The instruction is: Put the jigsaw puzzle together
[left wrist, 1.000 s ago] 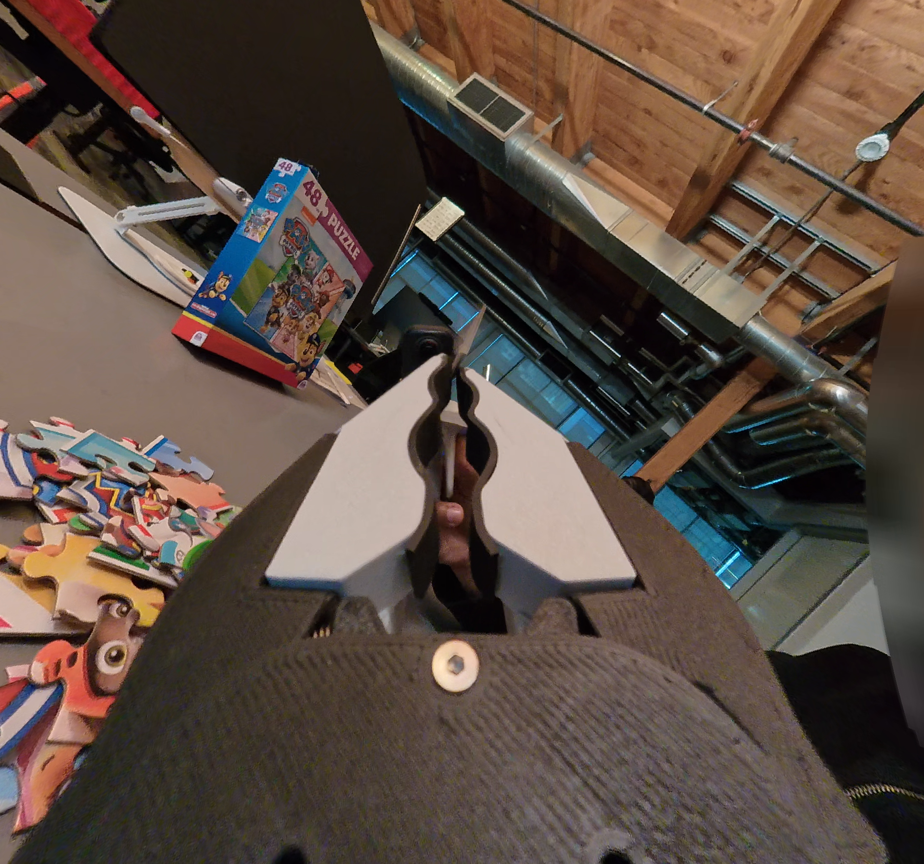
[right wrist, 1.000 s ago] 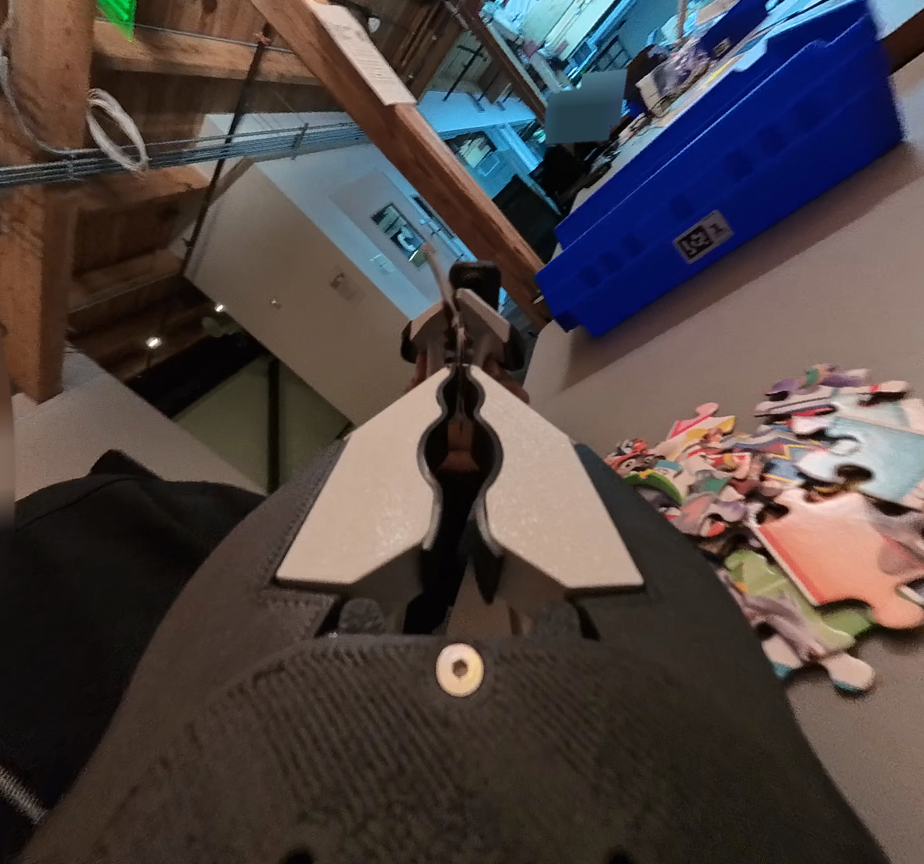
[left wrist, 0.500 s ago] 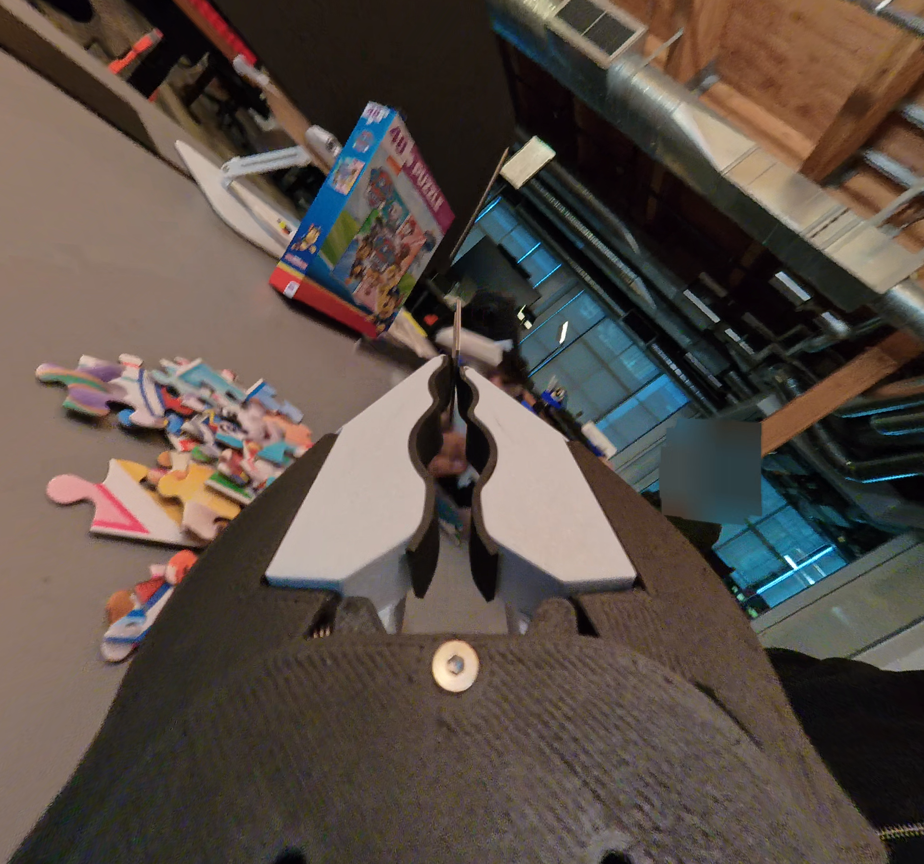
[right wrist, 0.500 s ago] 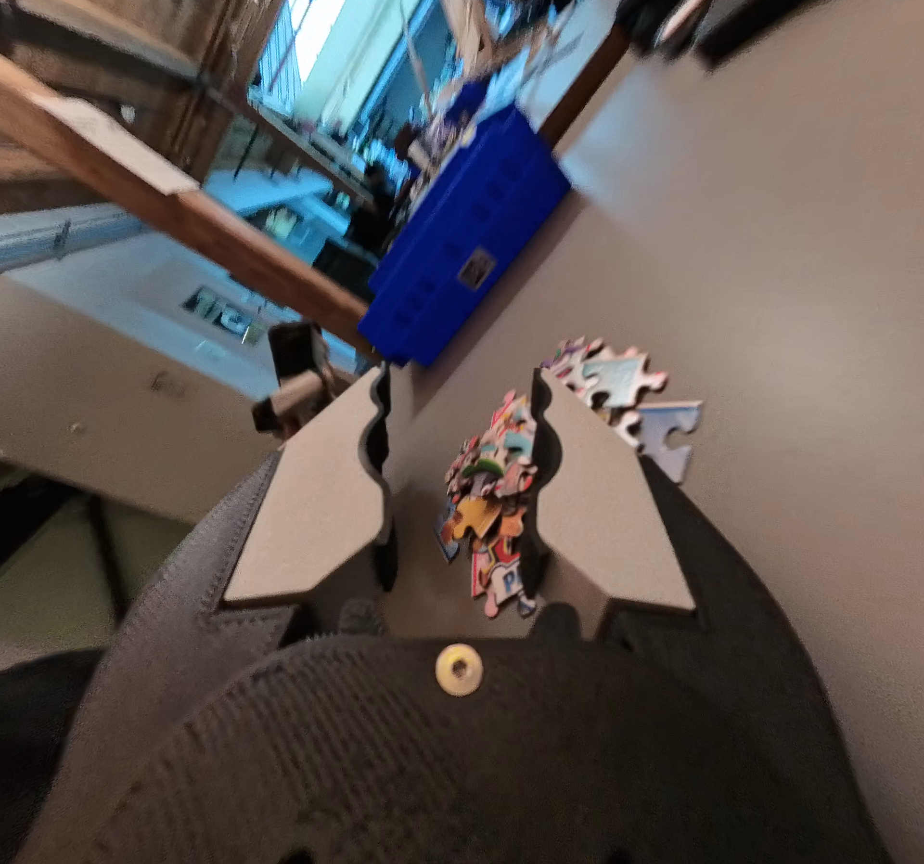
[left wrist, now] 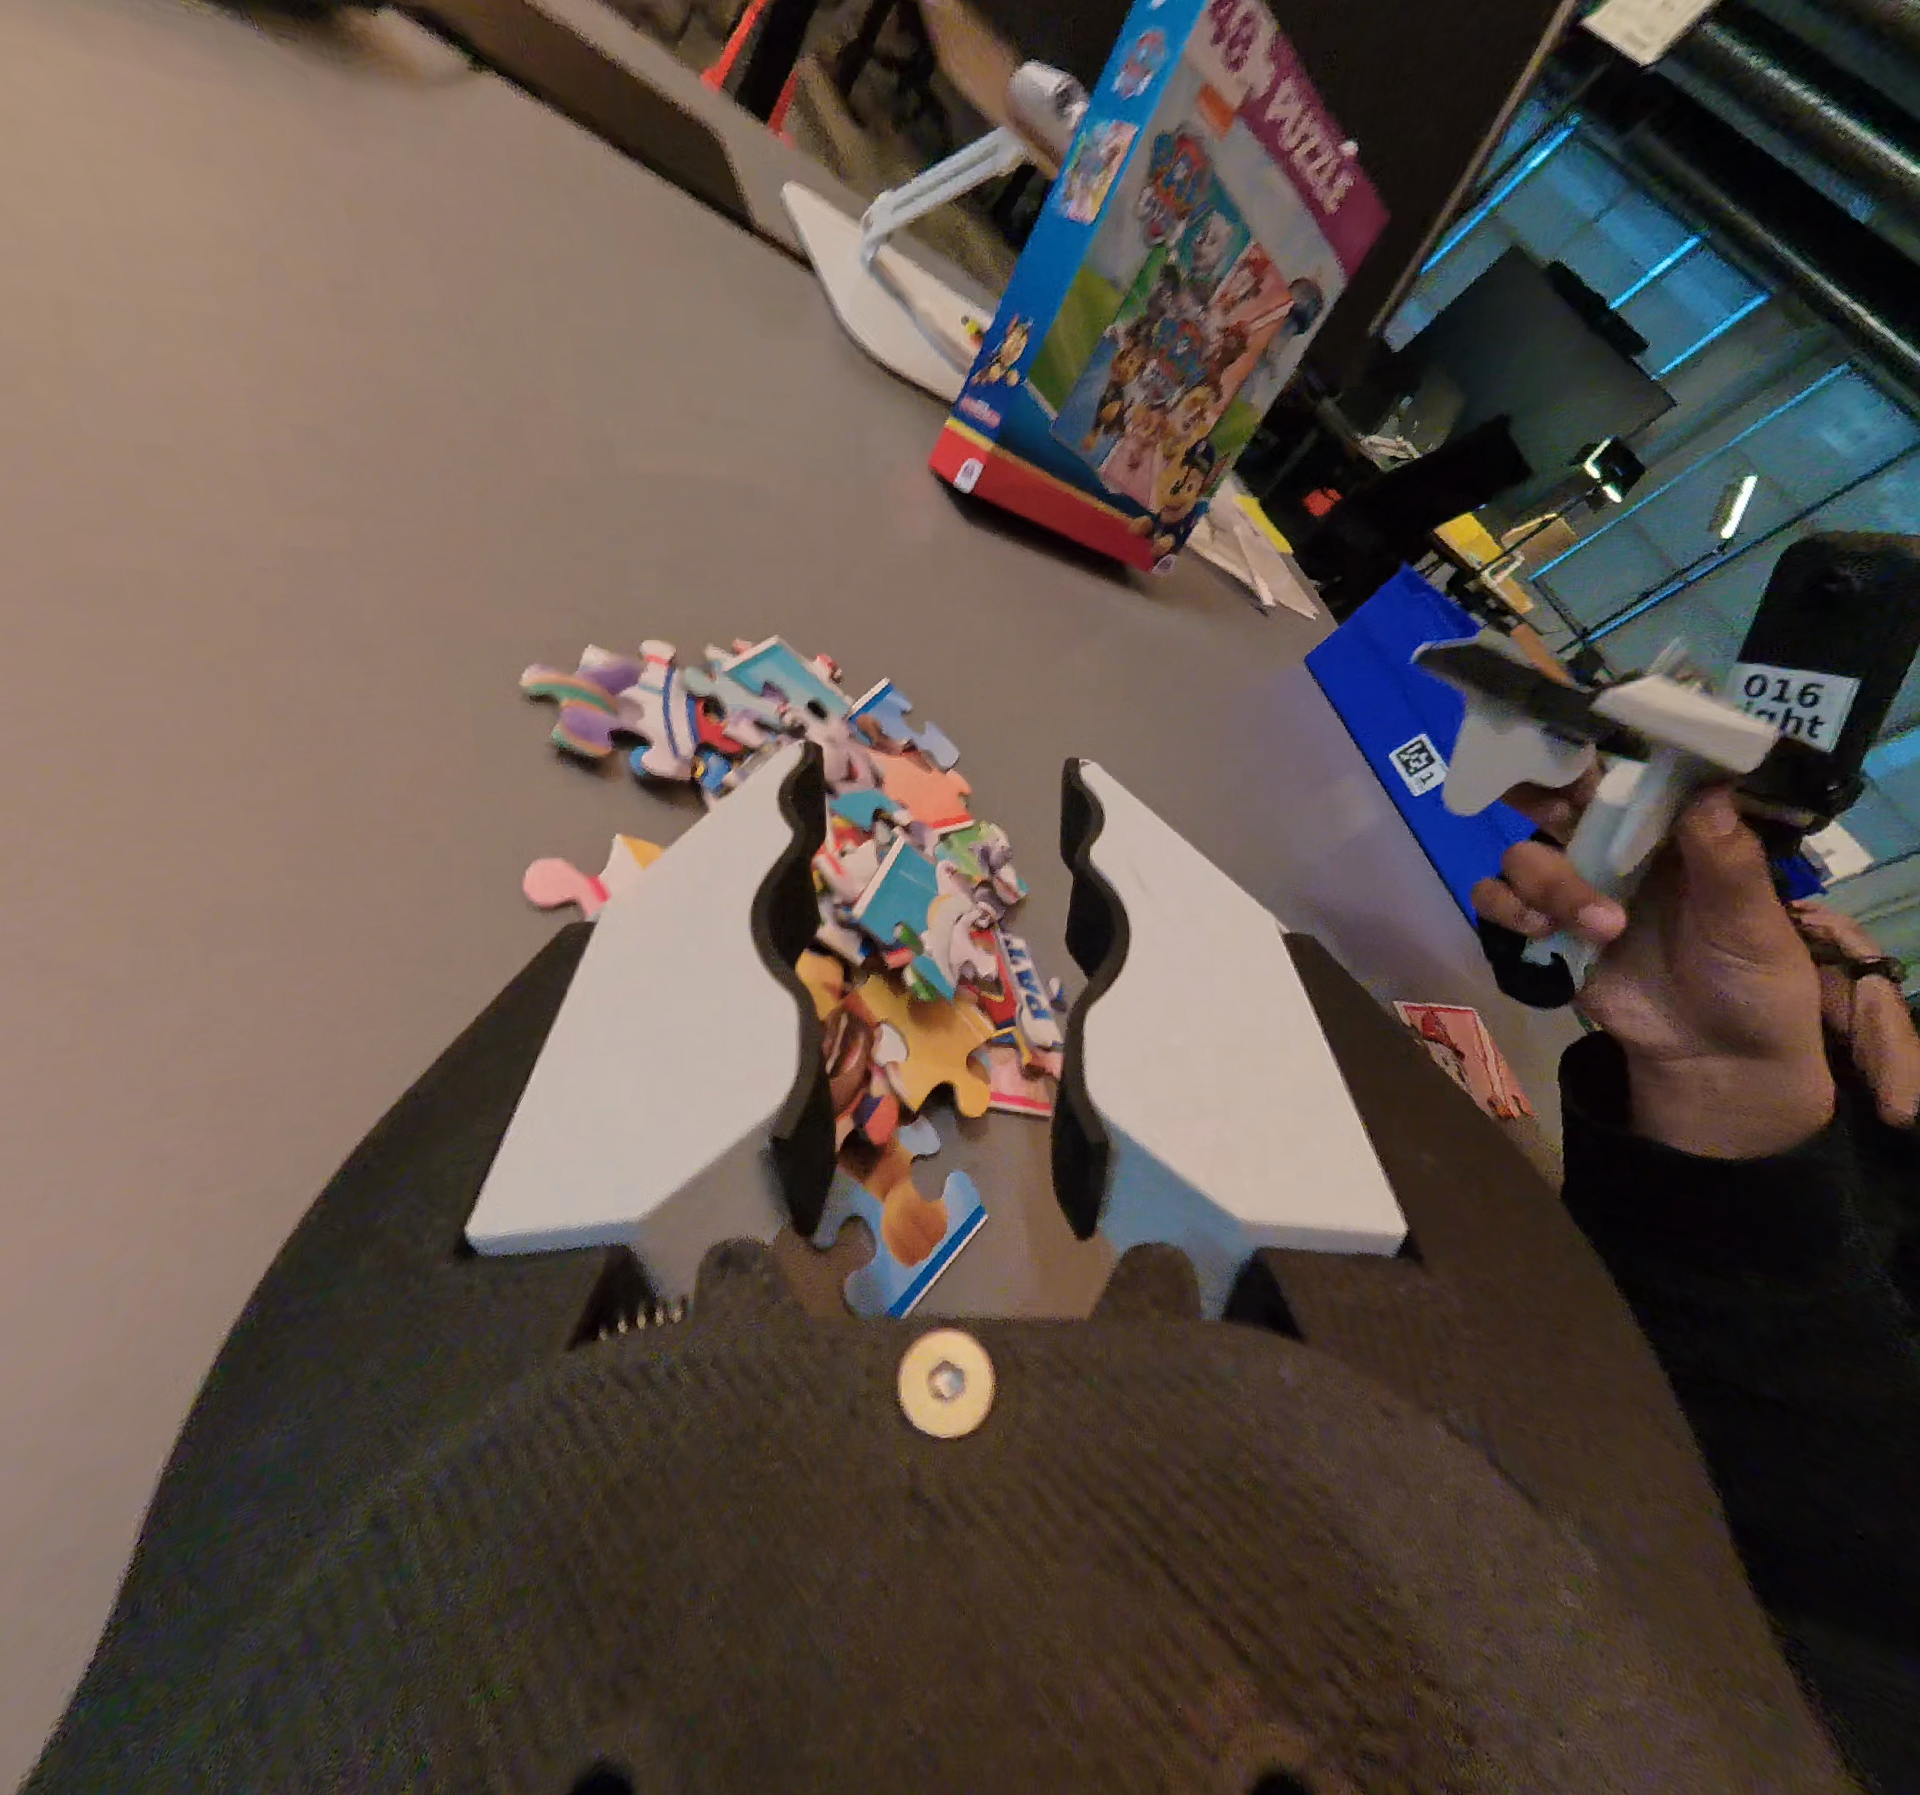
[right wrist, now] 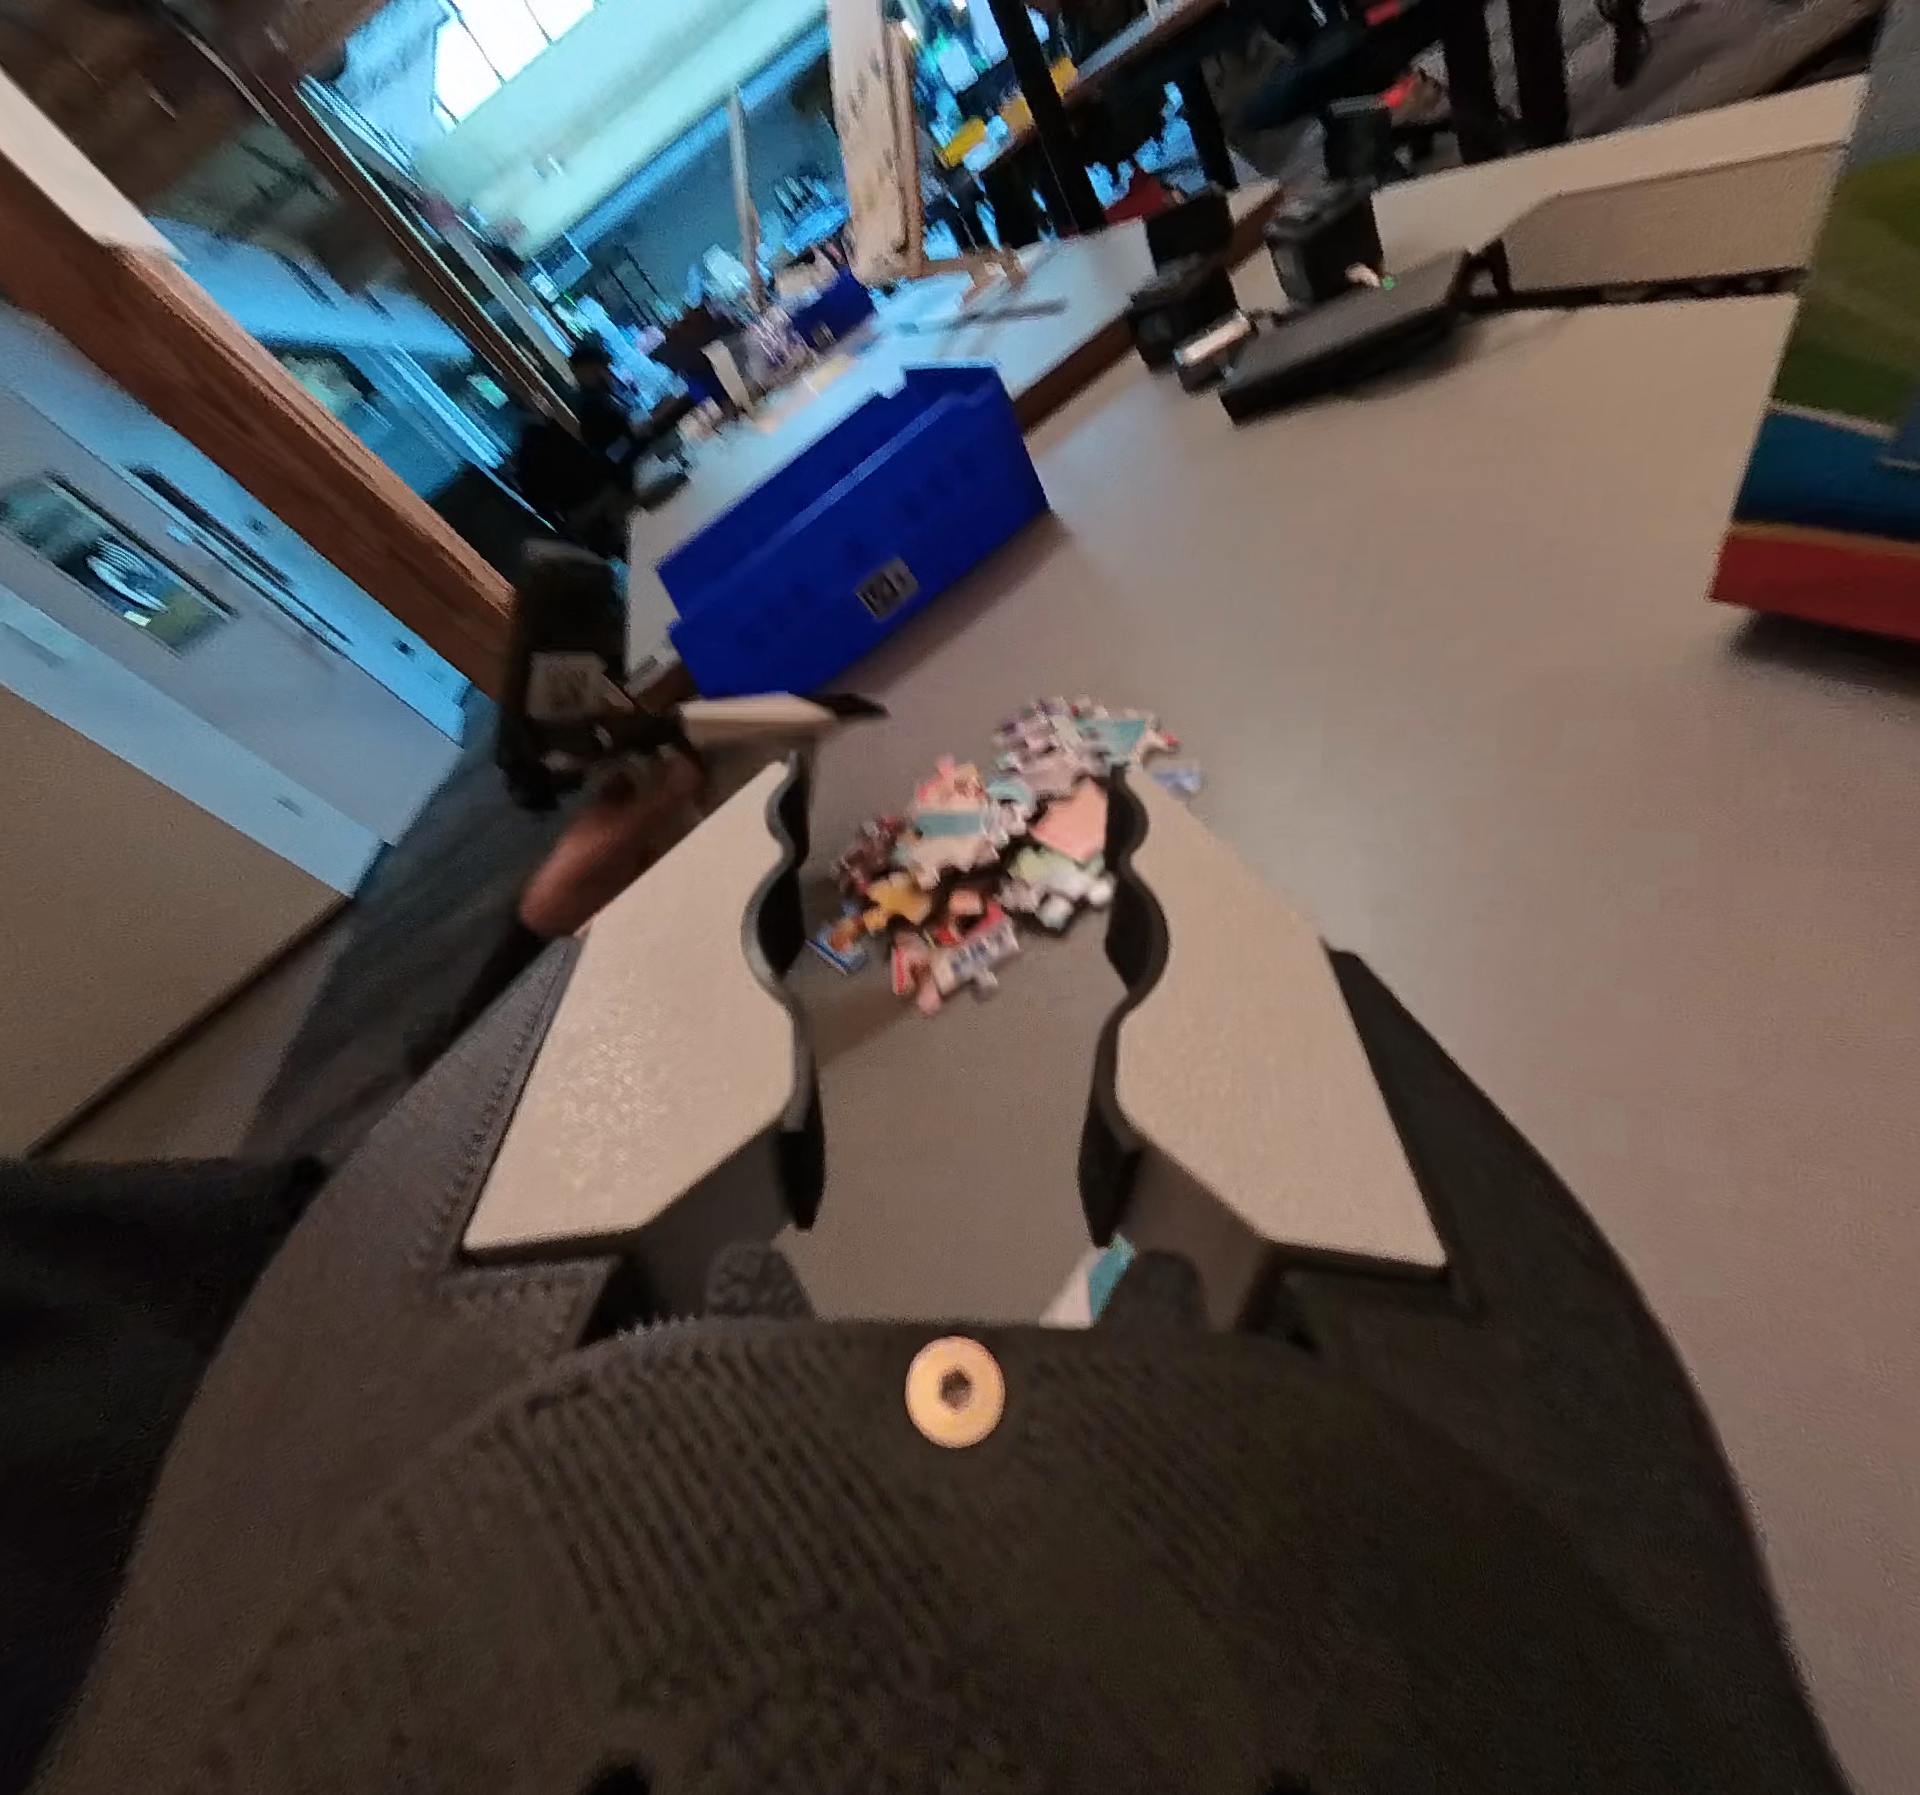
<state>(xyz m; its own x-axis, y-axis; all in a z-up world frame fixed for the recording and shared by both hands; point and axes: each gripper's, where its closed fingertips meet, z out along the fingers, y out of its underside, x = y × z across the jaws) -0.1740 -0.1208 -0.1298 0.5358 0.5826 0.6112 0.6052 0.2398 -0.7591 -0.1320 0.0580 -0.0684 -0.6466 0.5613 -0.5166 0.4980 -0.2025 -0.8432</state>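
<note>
Fingers of both the left gripper (left wrist: 940, 779) and right gripper (right wrist: 961, 784) spread apart, apparently empty, above unassembled puzzle pieces (left wrist: 894, 914) on the table (left wrist: 312, 498).

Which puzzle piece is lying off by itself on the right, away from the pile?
The reddish piece on the table, near the hand holding the right gripper. The others sit heaped in the pile.

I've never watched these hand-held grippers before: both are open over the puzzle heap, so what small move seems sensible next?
Probably lower the left gripper toward the heap of colourful cardboard jigsaw pieces on the grey table: its fingers stand apart, hold nothing, and the heap lies right beyond them.
</note>
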